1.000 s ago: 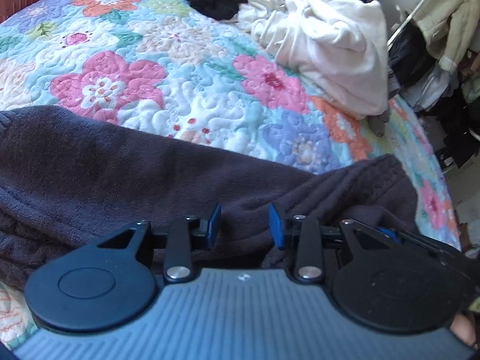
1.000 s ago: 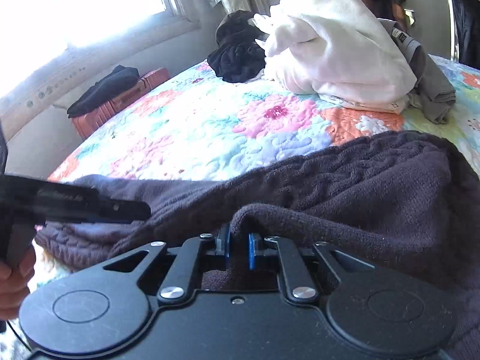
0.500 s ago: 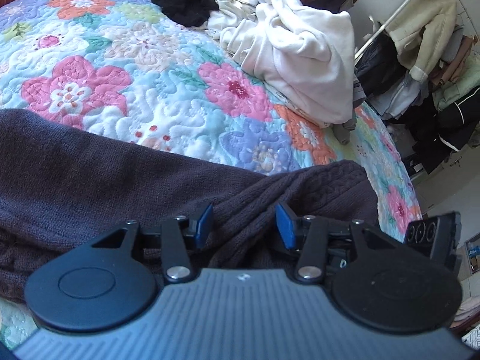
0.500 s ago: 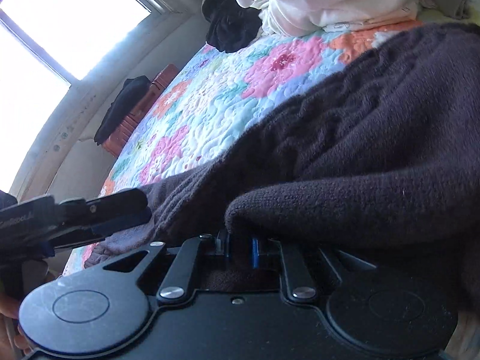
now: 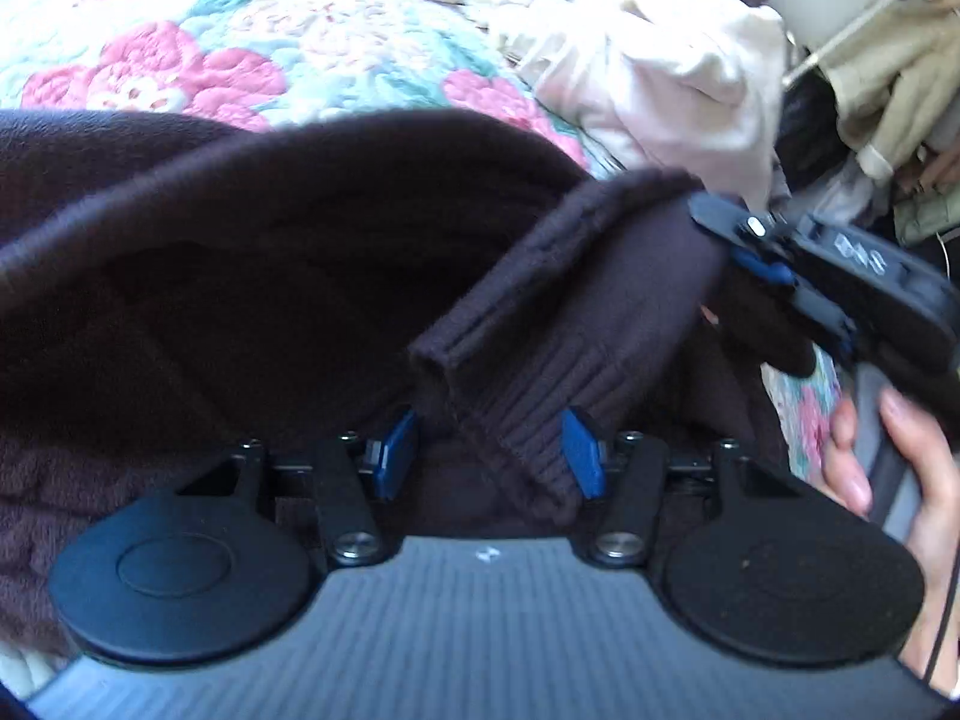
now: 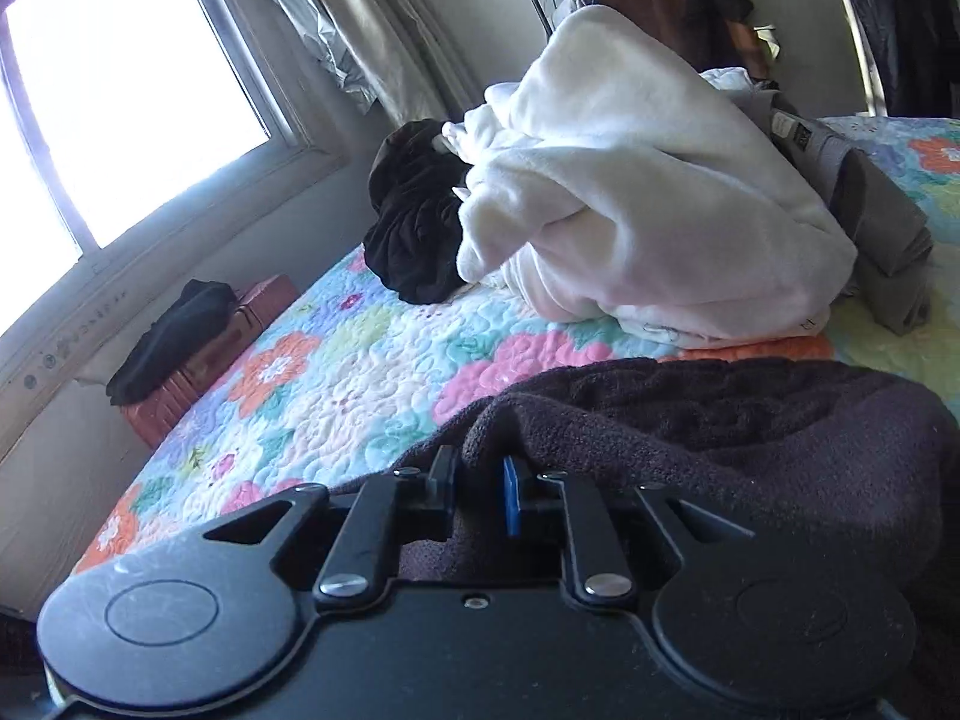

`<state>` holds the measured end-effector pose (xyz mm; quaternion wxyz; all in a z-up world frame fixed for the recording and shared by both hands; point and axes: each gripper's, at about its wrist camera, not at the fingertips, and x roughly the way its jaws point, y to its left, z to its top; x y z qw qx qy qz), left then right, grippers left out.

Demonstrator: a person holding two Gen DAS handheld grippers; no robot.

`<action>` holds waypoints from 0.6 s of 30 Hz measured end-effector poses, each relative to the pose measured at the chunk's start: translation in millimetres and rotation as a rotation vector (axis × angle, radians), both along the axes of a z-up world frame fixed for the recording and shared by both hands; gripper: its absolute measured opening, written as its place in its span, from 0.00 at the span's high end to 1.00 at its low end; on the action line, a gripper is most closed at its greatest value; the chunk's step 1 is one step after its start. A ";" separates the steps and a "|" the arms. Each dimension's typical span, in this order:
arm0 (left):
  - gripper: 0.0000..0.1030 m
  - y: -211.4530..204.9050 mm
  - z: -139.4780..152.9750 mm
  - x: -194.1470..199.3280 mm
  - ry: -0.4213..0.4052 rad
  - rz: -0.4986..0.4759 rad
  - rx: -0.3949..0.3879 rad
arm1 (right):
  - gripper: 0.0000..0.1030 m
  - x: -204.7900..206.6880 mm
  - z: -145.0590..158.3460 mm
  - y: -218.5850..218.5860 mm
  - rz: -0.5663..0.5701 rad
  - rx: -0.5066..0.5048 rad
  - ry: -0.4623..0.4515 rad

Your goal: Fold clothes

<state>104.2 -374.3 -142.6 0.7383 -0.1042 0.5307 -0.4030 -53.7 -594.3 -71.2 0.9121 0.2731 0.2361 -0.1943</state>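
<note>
A dark purple-brown knit sweater (image 5: pixel 252 252) lies on the floral quilt (image 5: pixel 198 54). My left gripper (image 5: pixel 489 450) is open, and the sweater's ribbed edge (image 5: pixel 516 396) hangs between its blue pads without being pinched. My right gripper (image 6: pixel 480 489) is shut on a fold of the sweater (image 6: pixel 720 438). In the left wrist view the right gripper (image 5: pixel 762 252) holds that fold raised at the right, with the person's hand (image 5: pixel 900 480) on its handle.
A heap of white clothes (image 6: pixel 630 210) and a black garment (image 6: pixel 414 228) lie further back on the quilt (image 6: pixel 336 384), with grey clothing (image 6: pixel 882 222) beside them. A red suitcase (image 6: pixel 198 360) stands under the window. A clothes rack (image 5: pixel 870 78) is at the right.
The right gripper has lifted the sweater's edge and carried it over toward the left gripper. The sweater's ribbed edge now sits between the left gripper's open pads.
</note>
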 end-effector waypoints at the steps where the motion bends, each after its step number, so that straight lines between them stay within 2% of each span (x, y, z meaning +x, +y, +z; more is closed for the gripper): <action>1: 0.47 -1.3 -5.2 9.9 0.011 0.016 0.002 | 0.65 -6.4 -2.1 3.4 0.007 0.010 0.007; 3: 0.47 -2.6 -11.0 29.1 0.024 0.022 -0.021 | 0.57 -19.4 -7.1 11.5 0.025 0.026 0.016; 5: 0.49 0.6 -7.6 40.3 -0.009 0.038 -0.036 | 0.49 -28.2 -16.0 19.7 0.041 0.061 0.035; 8: 0.51 8.2 -6.2 47.1 -0.073 0.066 -0.023 | 0.48 -24.3 -34.8 32.6 0.122 0.136 0.076; 10: 0.67 13.2 -6.6 52.1 -0.091 0.100 -0.020 | 0.48 -13.6 -46.0 42.0 0.188 0.167 0.105; 11: 0.69 16.5 -4.0 54.4 -0.114 0.127 -0.020 | 0.53 -4.9 -49.7 46.8 0.218 0.166 0.116; 12: 0.71 20.5 0.3 56.6 -0.150 0.159 -0.022 | 0.67 3.8 -53.3 51.6 0.248 0.164 0.127; 13: 0.71 24.4 4.7 58.8 -0.186 0.191 -0.023 | 0.73 12.8 -54.4 55.6 0.264 0.148 0.134; 15: 0.71 34.2 14.0 59.5 -0.262 0.252 -0.032 | 0.76 28.8 -49.9 59.4 0.258 0.100 0.113; 18: 0.70 48.6 28.3 63.2 -0.270 0.271 -0.038 | 0.78 28.3 -30.2 48.7 0.111 0.108 -0.084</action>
